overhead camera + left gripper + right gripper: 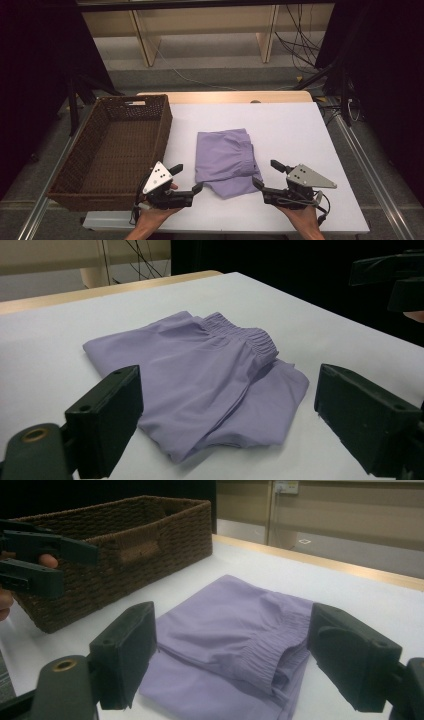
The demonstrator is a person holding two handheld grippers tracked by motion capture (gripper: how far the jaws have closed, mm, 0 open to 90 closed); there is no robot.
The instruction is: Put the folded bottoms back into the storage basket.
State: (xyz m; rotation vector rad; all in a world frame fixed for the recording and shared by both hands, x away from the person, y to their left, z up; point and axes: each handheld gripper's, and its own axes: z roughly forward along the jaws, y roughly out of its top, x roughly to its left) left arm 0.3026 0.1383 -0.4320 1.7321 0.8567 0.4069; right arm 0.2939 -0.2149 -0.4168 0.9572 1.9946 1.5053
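Note:
A folded pair of lilac shorts [227,161] with an elastic waistband lies on the white table, near its middle front. My left gripper [187,179] is held just left of the shorts' near corner, jaws wide open and empty. My right gripper [266,175] sits just right of that corner, also open and empty. Seen from the left gripper view, the shorts [200,380] lie between and beyond the two black jaws. From the right gripper view, the shorts [235,640] reach under the gap between its jaws, waistband toward the right.
A dark brown woven basket [112,150] stands empty at the table's left edge; in the right gripper view the basket [130,545] sits behind the other gripper. The white table [295,130] has bare room at right and back. Cables lie on the floor beyond.

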